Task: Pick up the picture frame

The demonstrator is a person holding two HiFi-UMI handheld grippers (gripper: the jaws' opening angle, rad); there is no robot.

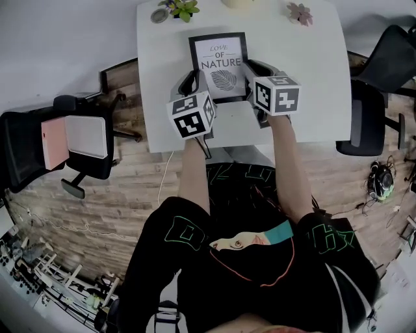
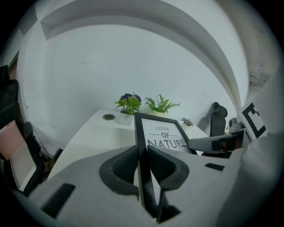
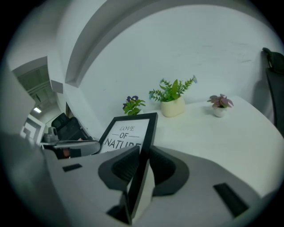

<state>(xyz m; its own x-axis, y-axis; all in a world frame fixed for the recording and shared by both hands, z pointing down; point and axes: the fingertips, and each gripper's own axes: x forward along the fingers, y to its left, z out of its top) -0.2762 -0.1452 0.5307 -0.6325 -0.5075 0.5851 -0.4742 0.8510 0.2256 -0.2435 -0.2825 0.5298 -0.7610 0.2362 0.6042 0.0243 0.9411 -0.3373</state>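
Observation:
A black picture frame (image 1: 220, 65) with a "Love of Nature" print and a leaf is held above the white table (image 1: 312, 84), tilted up toward me. My left gripper (image 1: 189, 82) is shut on the frame's left edge, and in the left gripper view the dark pads (image 2: 125, 165) press both sides of the frame (image 2: 163, 133). My right gripper (image 1: 254, 70) is shut on the right edge. In the right gripper view its jaws clamp the thin black border of the frame (image 3: 128, 131). The lower part of the frame is hidden behind the grippers.
Small potted plants stand along the table's far edge: a green one (image 1: 183, 9), a pale pot (image 3: 173, 106) and a pinkish one (image 1: 299, 13). A round cable grommet (image 1: 159, 15) lies at the far left corner. Office chairs stand left (image 1: 58, 146) and right (image 1: 367, 117) of the table.

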